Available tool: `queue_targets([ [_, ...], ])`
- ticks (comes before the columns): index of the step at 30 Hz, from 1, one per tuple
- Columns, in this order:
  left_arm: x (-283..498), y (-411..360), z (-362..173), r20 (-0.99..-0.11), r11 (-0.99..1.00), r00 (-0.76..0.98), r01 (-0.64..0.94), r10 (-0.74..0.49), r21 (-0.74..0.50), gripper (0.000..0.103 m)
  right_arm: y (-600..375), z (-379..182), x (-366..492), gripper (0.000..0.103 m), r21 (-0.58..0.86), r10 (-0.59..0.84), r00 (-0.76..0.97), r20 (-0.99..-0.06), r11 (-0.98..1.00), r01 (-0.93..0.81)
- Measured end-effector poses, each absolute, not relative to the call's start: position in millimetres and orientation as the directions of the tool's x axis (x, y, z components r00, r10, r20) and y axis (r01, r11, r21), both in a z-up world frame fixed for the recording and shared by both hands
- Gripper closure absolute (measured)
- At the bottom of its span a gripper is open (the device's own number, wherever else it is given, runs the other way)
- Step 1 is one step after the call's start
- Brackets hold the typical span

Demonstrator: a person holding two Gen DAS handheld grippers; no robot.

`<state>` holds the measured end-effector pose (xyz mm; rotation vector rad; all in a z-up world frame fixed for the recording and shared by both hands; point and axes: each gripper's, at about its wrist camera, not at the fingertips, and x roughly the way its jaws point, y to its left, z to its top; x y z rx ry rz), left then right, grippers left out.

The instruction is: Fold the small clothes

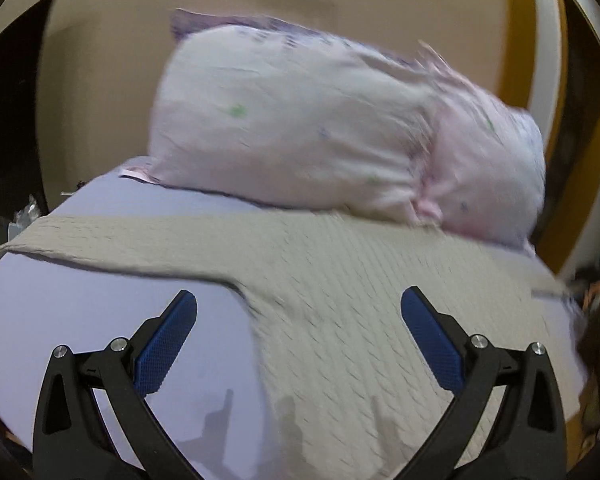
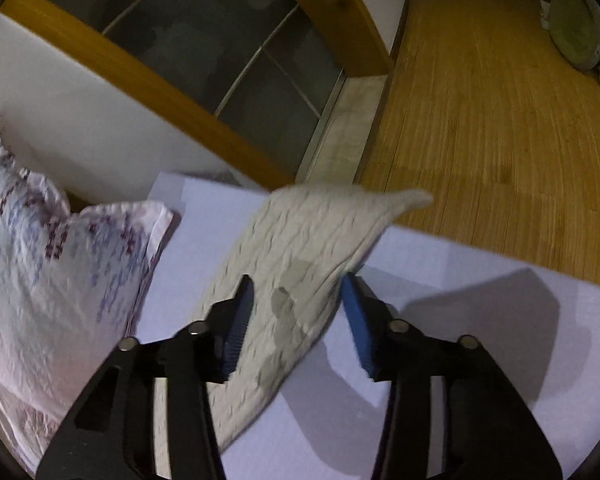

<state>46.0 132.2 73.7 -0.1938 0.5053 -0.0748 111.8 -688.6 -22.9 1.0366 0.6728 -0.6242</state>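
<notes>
Sweater [image 1: 340, 304], grey knit, lies spread on lilac bed sheet [image 1: 100, 320], sleeve stretched out flat, pillow [image 1: 300, 120] just behind. Step, by my guess: start of sleeve fold. Left gripper [image 1: 298, 336] hovers low over body-sleeve junction, jaws wide apart, empty. Right gripper [image 2: 298, 312] straddles raised sleeve edge [image 2: 300, 240], jaws apart, not clamped. Next move calls for closing on fabric, carrying it inward.
</notes>
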Motion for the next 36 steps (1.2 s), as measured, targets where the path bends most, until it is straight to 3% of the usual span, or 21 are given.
queue_targets([
  [1, 50, 141, 73, -0.510, 0.980, 0.855, -0.017, -0.089, -0.200, 0.001, -690, -26, 115, 0.091, 0.550, -0.159, 0.638, -0.753, 0.380, 0.744],
  [2, 54, 150, 72, -0.521, 0.979, 0.851, -0.049, -0.062, -0.196, 0.001, -693, -29, 117, 0.094, 0.539, -0.164, 0.630, -0.759, 0.385, 0.749],
  [5, 64, 190, 67, -0.551, 0.963, 0.834, -0.167, 0.025, -0.211, 0.001, -678, -15, 124, 0.096, 0.541, -0.194, 0.672, -0.715, 0.456, 0.707],
  [9, 67, 236, 59, -0.570, 0.925, 0.818, -0.271, 0.077, -0.265, 0.001, -592, 60, 152, 0.097, 0.468, -0.182, 0.803, -0.568, 0.730, 0.497],
  [14, 75, 285, 49, -0.613, 0.849, 0.783, -0.394, 0.109, -0.353, 0.001, -410, 125, 184, 0.097, 0.363, 0.113, 0.886, -0.449, 0.929, 0.066],
  [17, 83, 306, 42, -0.639, 0.797, 0.765, -0.434, 0.080, -0.420, 0.001, -296, 122, 198, 0.097, 0.350, 0.336, 0.824, -0.456, 0.919, -0.182],
  [19, 89, 318, 37, -0.649, 0.760, 0.758, -0.459, 0.064, -0.461, 0.001, -219, 100, 208, 0.096, 0.359, 0.475, 0.710, -0.519, 0.875, -0.324],
  [21, 96, 330, 33, -0.658, 0.720, 0.751, -0.484, 0.052, -0.496, 0.003, -161, 76, 212, 0.091, 0.376, 0.557, 0.573, -0.601, 0.830, -0.412],
  [23, 101, 343, 26, -0.668, 0.674, 0.743, -0.519, 0.051, -0.526, 0.004, -133, 67, 201, 0.074, 0.402, 0.603, 0.490, -0.629, 0.793, -0.458],
  [25, 105, 354, 20, -0.683, 0.640, 0.728, -0.553, 0.060, -0.533, 0.005, -136, 75, 181, 0.041, 0.394, 0.613, 0.520, -0.595, 0.786, -0.476],
  [31, 121, 389, 12, -0.681, 0.538, 0.729, -0.602, 0.069, -0.589, 0.017, -192, 104, 151, 0.027, 0.345, 0.548, 0.633, -0.547, 0.836, -0.427],
  [34, 127, 406, 8, -0.681, 0.486, 0.727, -0.628, 0.087, -0.608, 0.034, -223, 116, 155, 0.025, 0.345, 0.525, 0.651, -0.548, 0.851, -0.395],
  [35, 128, 410, 7, -0.688, 0.476, 0.719, -0.640, 0.097, -0.603, 0.051, -230, 115, 154, 0.024, 0.345, 0.520, 0.655, -0.548, 0.854, -0.389],
  [36, 129, 414, 4, -0.705, 0.470, 0.702, -0.659, 0.105, -0.587, 0.075, -236, 114, 154, 0.024, 0.347, 0.517, 0.659, -0.547, 0.856, -0.383],
])
